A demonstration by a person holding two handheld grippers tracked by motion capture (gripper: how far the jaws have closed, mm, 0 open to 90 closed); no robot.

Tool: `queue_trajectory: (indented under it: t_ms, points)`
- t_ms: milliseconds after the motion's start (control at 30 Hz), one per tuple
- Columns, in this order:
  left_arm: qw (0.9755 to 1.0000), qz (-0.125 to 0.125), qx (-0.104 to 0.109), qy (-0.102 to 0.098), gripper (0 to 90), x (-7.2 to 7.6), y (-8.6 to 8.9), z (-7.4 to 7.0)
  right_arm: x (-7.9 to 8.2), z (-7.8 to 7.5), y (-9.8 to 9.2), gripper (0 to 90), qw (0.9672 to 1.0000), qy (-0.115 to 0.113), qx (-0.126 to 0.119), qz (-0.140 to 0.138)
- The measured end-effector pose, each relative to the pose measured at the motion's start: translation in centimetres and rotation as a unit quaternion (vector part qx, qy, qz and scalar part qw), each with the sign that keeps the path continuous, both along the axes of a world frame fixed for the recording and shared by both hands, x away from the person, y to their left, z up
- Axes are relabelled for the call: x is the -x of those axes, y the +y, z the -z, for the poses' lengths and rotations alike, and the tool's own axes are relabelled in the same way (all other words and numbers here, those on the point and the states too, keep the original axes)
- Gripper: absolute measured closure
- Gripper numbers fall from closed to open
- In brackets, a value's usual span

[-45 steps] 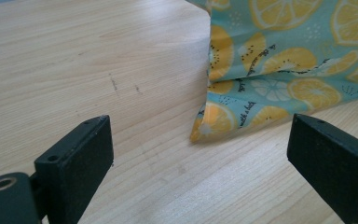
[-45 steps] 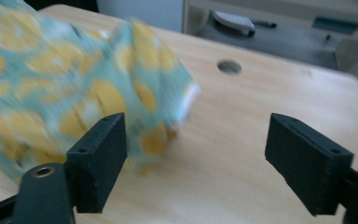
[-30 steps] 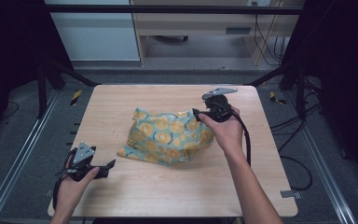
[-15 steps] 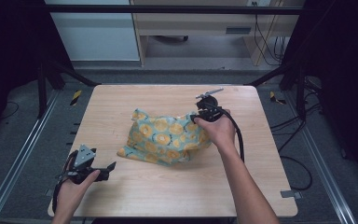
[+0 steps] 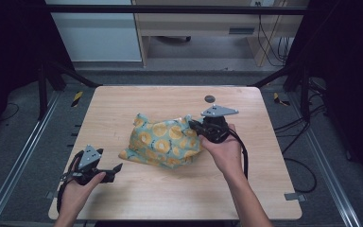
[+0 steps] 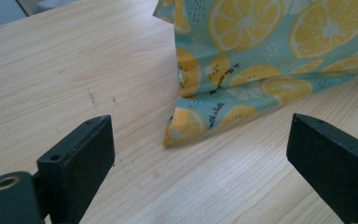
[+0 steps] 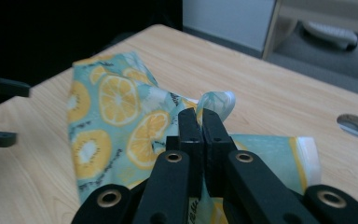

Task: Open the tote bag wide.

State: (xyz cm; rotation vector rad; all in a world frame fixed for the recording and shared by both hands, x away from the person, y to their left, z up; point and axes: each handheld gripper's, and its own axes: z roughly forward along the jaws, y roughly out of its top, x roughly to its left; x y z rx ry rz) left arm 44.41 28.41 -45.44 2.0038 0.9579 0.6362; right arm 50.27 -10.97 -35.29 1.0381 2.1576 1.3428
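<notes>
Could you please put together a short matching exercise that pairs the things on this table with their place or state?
Things:
1. right gripper
2. left gripper
3. lemon-print cloth
4. round hole

Places or states:
A. crumpled in the middle of the wooden table
B. jaws wide apart, clear of the cloth's near corner
C. in the tabletop beyond the cloth, near the far edge
D. jaws closed on a fold of fabric

Pairs: 1-D, 2-B, 3-A, 4-C
</notes>
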Motion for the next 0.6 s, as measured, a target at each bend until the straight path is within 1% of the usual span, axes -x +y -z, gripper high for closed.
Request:
queue_trajectory:
  t_ms: [33, 67, 100, 133, 167, 200, 233, 267, 300, 367, 400, 433, 500, 533, 567, 600]
  points:
    - [1.0000, 0.003, -0.001, 0.002, 7.9, -0.3, -0.1, -0.1, 1.1, -0.1, -0.2, 89.0, 0.9998, -0.012, -0.013, -0.007]
    - [1.0000, 0.003, 0.002, 0.003, 7.9, -0.5, -0.3, -0.2, 1.1, -0.1, -0.2, 89.0, 0.9998, -0.012, -0.013, -0.007]
    - [1.0000, 0.006, 0.002, 0.001, 8.4, -0.6, -0.5, -0.6, 2.3, -0.2, -0.2, 89.1, 0.9993, -0.028, -0.021, -0.011]
    - [1.0000, 0.006, 0.002, 0.001, 8.6, -0.6, -0.5, -0.6, 2.3, -0.2, -0.2, 89.1, 0.9993, -0.028, -0.021, -0.011]
    - [1.0000, 0.006, 0.001, -0.003, 8.6, -0.5, -0.7, -1.1, 3.5, -0.4, -0.3, 89.1, 0.9984, -0.043, -0.029, -0.025]
    - [1.0000, 0.006, 0.001, -0.003, 8.7, -0.5, -0.7, -1.1, 3.5, -0.4, -0.3, 89.1, 0.9984, -0.043, -0.029, -0.025]
    - [0.9999, 0.010, 0.002, -0.007, 8.7, -0.2, -0.8, -1.6, 4.6, -0.5, -0.4, 89.1, 0.9973, -0.054, -0.038, -0.033]
    - [0.9999, 0.010, 0.002, -0.007, 8.7, -0.2, -0.8, -1.6, 4.6, -0.5, -0.4, 89.1, 0.9973, -0.054, -0.038, -0.033]
    - [0.9999, 0.010, 0.009, -0.010, 8.7, -0.1, -1.0, -1.9, 4.9, -0.5, -0.5, 89.1, 0.9969, -0.058, -0.040, -0.036]
    - [0.9998, 0.013, 0.010, -0.010, 9.0, -0.1, -1.2, -2.3, 6.1, -0.4, -0.7, 89.1, 0.9955, -0.059, -0.057, -0.047]
    - [0.9998, 0.013, 0.010, -0.010, 9.1, -0.1, -1.2, -2.3, 6.1, -0.4, -0.7, 89.1, 0.9955, -0.059, -0.057, -0.047]
    - [0.9998, 0.017, 0.006, -0.009, 9.2, -0.1, -1.4, -2.5, 7.0, -0.3, -0.6, 89.1, 0.9949, -0.060, -0.062, -0.054]
    - [0.9998, 0.018, 0.010, -0.007, 9.3, -0.1, -1.5, -2.6, 7.8, 0.0, -0.5, 89.1, 0.9942, -0.061, -0.063, -0.063]
    - [0.9998, 0.018, 0.010, -0.007, 9.3, -0.1, -1.5, -2.6, 7.8, 0.0, -0.5, 89.1, 0.9942, -0.061, -0.063, -0.063]
    - [0.9997, 0.018, 0.012, -0.007, 9.3, -0.2, -1.5, -2.8, 8.4, 0.5, -0.3, 89.1, 0.9942, -0.060, -0.055, -0.070]
    - [0.9997, 0.018, 0.012, -0.007, 9.4, -0.2, -1.5, -2.8, 8.4, 0.5, -0.3, 89.1, 0.9942, -0.060, -0.055, -0.070]
